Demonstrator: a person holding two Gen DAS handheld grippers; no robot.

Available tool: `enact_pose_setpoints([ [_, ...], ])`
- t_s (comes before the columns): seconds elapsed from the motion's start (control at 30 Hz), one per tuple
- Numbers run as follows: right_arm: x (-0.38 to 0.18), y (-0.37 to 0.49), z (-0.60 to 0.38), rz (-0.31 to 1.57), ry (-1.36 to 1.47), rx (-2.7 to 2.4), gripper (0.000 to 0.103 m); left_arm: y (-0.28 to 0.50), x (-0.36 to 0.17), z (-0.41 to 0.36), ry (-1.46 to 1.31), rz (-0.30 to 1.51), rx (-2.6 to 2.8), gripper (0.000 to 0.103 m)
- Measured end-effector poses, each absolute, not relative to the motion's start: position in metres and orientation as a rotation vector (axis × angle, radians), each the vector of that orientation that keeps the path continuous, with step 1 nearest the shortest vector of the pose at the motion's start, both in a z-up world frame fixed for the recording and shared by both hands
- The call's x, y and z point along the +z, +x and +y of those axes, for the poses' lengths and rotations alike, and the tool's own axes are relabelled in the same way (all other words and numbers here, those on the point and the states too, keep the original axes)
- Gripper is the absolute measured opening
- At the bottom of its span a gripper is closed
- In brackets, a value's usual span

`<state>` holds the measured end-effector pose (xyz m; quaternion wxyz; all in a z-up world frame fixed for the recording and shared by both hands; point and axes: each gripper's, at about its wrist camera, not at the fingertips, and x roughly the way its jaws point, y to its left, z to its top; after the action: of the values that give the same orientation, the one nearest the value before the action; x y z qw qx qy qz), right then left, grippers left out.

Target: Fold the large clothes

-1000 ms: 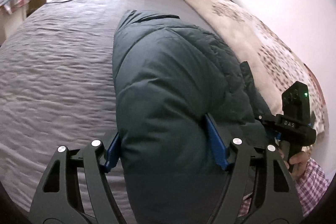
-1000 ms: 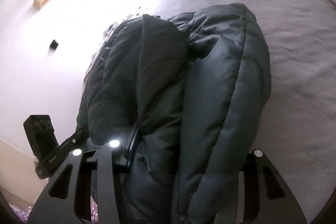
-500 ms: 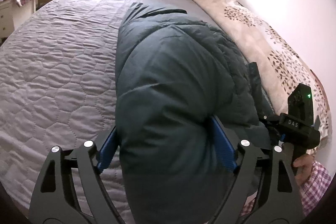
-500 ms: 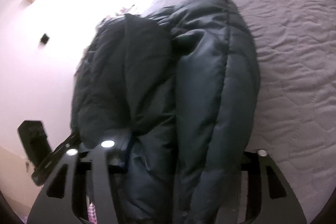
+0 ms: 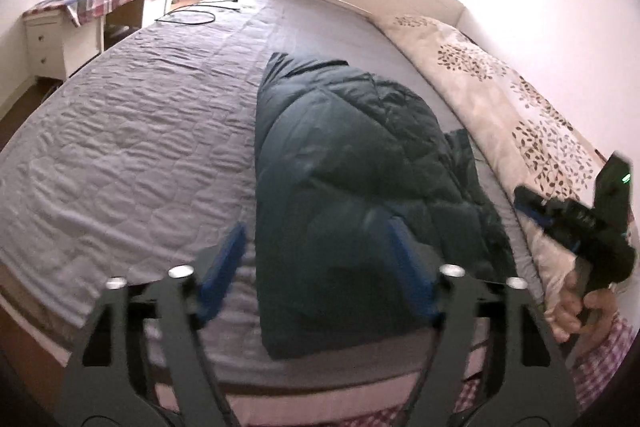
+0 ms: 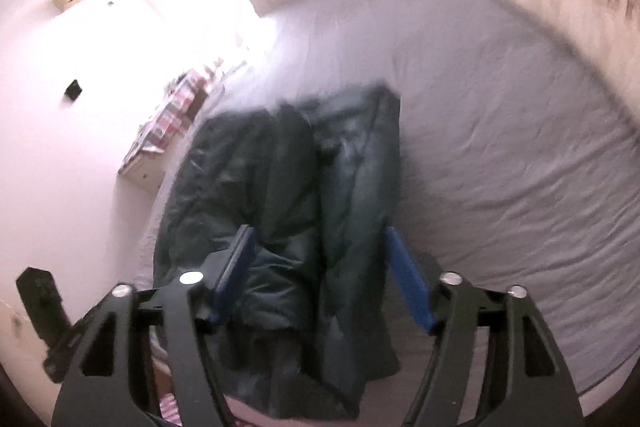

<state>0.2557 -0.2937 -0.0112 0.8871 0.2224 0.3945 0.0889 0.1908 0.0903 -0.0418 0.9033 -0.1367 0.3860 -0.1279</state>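
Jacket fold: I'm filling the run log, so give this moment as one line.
jacket: folded, lying on bed | left gripper: open, jaws just closing, off jacket | right gripper: open, jaws just closing, off jacket

The folded dark jacket [image 6: 296, 227] lies on the grey bed [image 6: 500, 147], right gripper [image 6: 320, 279] (jaws just closing) hovering clear above it.

The right wrist view is smeared: the dark puffy quilted jacket [image 6: 288, 211] shows no stitching. Its near end is hidden behind the black gripper frame.
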Motion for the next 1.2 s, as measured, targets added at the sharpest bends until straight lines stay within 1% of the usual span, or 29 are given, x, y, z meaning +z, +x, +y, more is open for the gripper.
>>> enact_pose_setpoints([
  [0.03, -0.001, 0.249, -0.286, 0.785, 0.413, 0.219, 0.040, 0.187, -0.043, 0.089, -0.279, 0.804, -0.265, 0.049],
  [0.07, 0.004, 0.243, -0.277, 0.767, 0.371, 0.245, 0.029, 0.183, -0.045, 0.086, -0.275, 0.812, -0.269, 0.037],
  [0.1, 0.011, 0.239, -0.265, 0.754, 0.331, 0.286, 0.024, 0.181, -0.048, 0.083, -0.266, 0.826, -0.274, 0.029],
  [0.13, 0.012, 0.239, -0.257, 0.760, 0.313, 0.312, 0.017, 0.180, -0.052, 0.080, -0.252, 0.842, -0.272, 0.026],
  [0.17, 0.010, 0.241, -0.247, 0.787, 0.296, 0.341, 0.013, 0.180, -0.055, 0.077, -0.238, 0.860, -0.266, 0.022],
  [0.23, -0.005, 0.253, -0.236, 0.860, 0.281, 0.336, 0.013, 0.181, -0.063, 0.072, -0.219, 0.896, -0.249, 0.021],
  [0.33, -0.049, 0.268, -0.236, 1.020, 0.300, 0.282, 0.000, 0.182, -0.070, 0.071, -0.211, 0.920, -0.241, 0.022],
  [0.4, -0.070, 0.271, -0.239, 1.066, 0.351, 0.265, 0.000, 0.182, -0.072, 0.068, -0.194, 0.930, -0.226, 0.023],
  [0.57, -0.076, 0.276, -0.239, 1.085, 0.388, 0.249, 0.000, 0.180, -0.069, 0.064, -0.187, 0.931, -0.194, 0.023],
  [0.63, -0.074, 0.279, -0.239, 1.094, 0.390, 0.242, 0.000, 0.177, -0.065, 0.065, -0.195, 0.938, -0.174, 0.025],
  [0.67, -0.072, 0.279, -0.238, 1.095, 0.386, 0.238, 0.000, 0.175, -0.063, 0.065, -0.195, 0.939, -0.166, 0.033],
  [0.7, -0.067, 0.279, -0.236, 1.090, 0.378, 0.234, 0.000, 0.171, -0.059, 0.065, -0.195, 0.934, -0.150, 0.043],
  [0.73, -0.059, 0.276, -0.232, 1.074, 0.358, 0.230, 0.000, 0.167, -0.056, 0.066, -0.193, 0.923, -0.134, 0.047],
  [0.8, -0.042, 0.263, -0.228, 1.034, 0.304, 0.231, 0.005, 0.159, -0.052, 0.066, -0.187, 0.911, -0.113, 0.054],
  [0.93, -0.016, 0.226, -0.212, 0.947, 0.176, 0.247, 0.005, 0.140, -0.045, 0.065, -0.180, 0.907, -0.079, 0.062],
  [1.03, -0.013, 0.198, -0.200, 0.919, 0.092, 0.252, 0.005, 0.125, -0.047, 0.061, -0.167, 0.918, -0.070, 0.064],
  [1.1, -0.017, 0.177, -0.193, 0.913, 0.040, 0.252, 0.039, 0.113, -0.050, 0.056, -0.149, 0.927, -0.065, 0.065],
  [1.13, -0.020, 0.168, -0.194, 0.908, 0.028, 0.247, 0.071, 0.109, -0.052, 0.055, -0.141, 0.931, -0.064, 0.065],
  [1.17, -0.022, 0.158, -0.193, 0.886, 0.017, 0.231, 0.075, 0.105, -0.054, 0.054, -0.135, 0.933, -0.065, 0.065],
  [1.2, -0.024, 0.148, -0.195, 0.868, 0.011, 0.226, 0.075, 0.099, -0.056, 0.051, -0.125, 0.937, -0.063, 0.065],
])
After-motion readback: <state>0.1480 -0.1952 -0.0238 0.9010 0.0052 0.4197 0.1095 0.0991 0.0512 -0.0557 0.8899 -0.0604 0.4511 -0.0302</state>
